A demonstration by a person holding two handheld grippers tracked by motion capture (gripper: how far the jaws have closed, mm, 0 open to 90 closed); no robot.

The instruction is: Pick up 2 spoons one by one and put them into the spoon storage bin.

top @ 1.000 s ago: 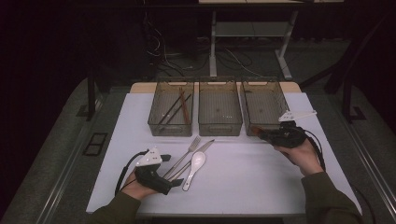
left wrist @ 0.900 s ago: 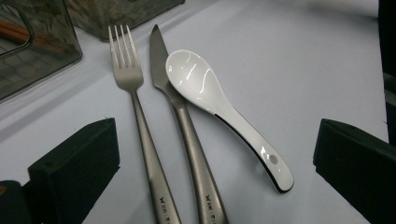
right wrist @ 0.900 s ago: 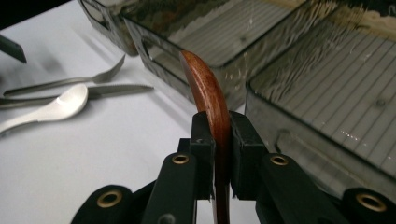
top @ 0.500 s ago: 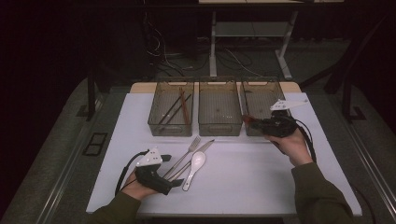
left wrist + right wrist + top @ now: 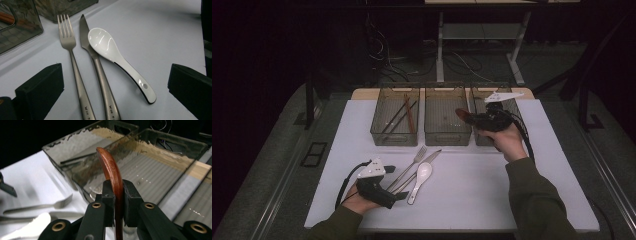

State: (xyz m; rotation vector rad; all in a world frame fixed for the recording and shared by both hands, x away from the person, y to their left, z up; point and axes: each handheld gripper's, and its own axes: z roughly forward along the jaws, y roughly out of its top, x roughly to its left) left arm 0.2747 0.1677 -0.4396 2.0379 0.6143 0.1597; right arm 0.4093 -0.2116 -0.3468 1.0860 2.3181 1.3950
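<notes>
Reddish-brown wood, a spoon [image 5: 112, 170], is sitting clamped between the right gripper [image 5: 472, 119]'s narrowed jaws, hovering over the middle bin [image 5: 447, 137] at twelve o'clock; the left gripper [image 5: 399, 190] is resting at seven o'clock, jaws gaping wide around the fork [image 5: 67, 40], knife [image 5: 85, 37] and white spoon [image 5: 105, 47], gripping nothing.

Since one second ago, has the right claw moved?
Yes. The right claw, shut on a wooden spoon, moved left, from beside the right bin to the middle bin.
</notes>
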